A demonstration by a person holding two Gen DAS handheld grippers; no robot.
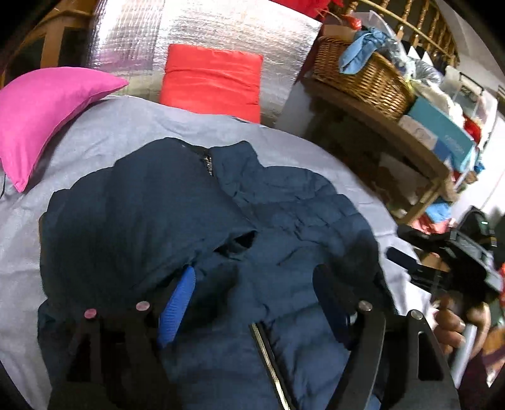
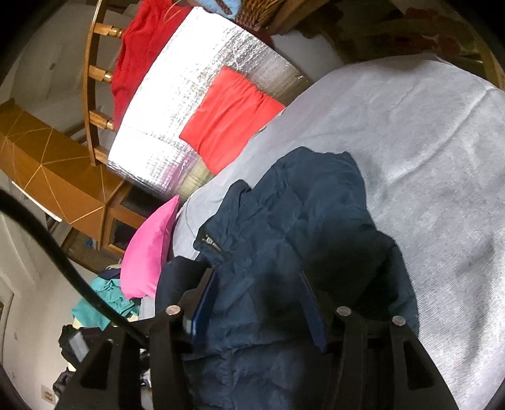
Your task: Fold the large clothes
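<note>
Across the middle of both frames sits the navy puffer jacket (image 1: 195, 227), spread over a pale grey bedsheet (image 1: 104, 138), collar and zipper top pointing toward the upper part of the left wrist view. So the big garment is on the bed, partly bunched, not yet a tidy fold by my reckoning.

The left gripper (image 1: 252, 302) has its jaws spread wide with nothing pinched; the blue pad on the left finger just hovers over the fabric. The right gripper (image 2: 255, 302) stands about half open, jacket fabric lying between the fingers, but I can't tell for sure whether the pads are actually pressing it or only straddling a fold.

What might go sideways: this shell looks slick and puffy, so a shallow pinch could slide off, or grab only the top layer and drag the jacket into a lump instead of folding it. That open zipper edge at the bottom of the left view could also snag a finger. Pulling unevenly would skew the whole thing toward the pink pillow (image 1: 47, 116) at the left.

Textures: quilted, crinkly nylon with soft wrinkles, a woven matte sheet, a shiny satin-ish pillow, a red cushion (image 1: 214, 79) leaning on crinkled silver foil insulation (image 1: 221, 28), plus a wicker basket (image 1: 363, 75) in the upper right.
</note>
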